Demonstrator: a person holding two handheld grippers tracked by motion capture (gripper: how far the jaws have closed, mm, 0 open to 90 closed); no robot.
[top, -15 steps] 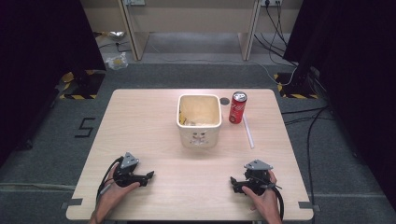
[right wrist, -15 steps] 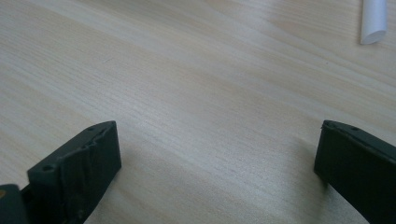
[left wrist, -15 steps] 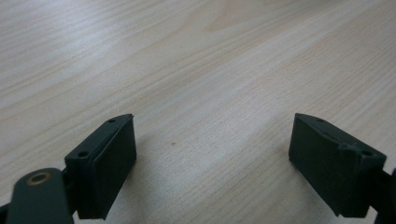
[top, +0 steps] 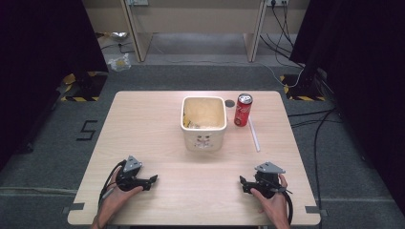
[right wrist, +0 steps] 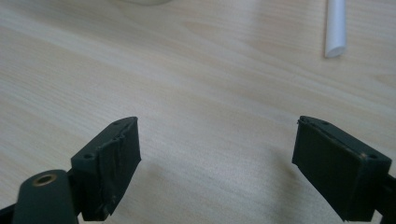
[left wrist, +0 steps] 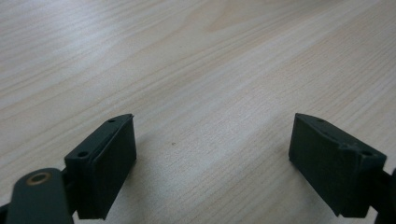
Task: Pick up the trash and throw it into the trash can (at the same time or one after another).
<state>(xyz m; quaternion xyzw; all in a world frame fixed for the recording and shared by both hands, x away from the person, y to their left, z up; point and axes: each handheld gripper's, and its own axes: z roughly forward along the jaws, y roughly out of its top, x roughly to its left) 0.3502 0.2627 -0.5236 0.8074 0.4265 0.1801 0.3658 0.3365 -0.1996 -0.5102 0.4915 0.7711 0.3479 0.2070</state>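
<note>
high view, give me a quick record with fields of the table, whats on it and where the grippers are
table: light wood
bin: cream square bin, mid table toward the far edge, some bits inside
can: red can, upright, right of the bin
straw: white straw, lying flat near the can
disc: small dark disc, behind the can
left gripper: near edge, jaws open, nothing between
right gripper: near edge, jaws open, nothing between

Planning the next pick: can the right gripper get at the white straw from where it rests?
Probably yes. The right gripper has its jaws open and empty, and bare table lies between it and the white straw; the red can stands farther back.
</note>
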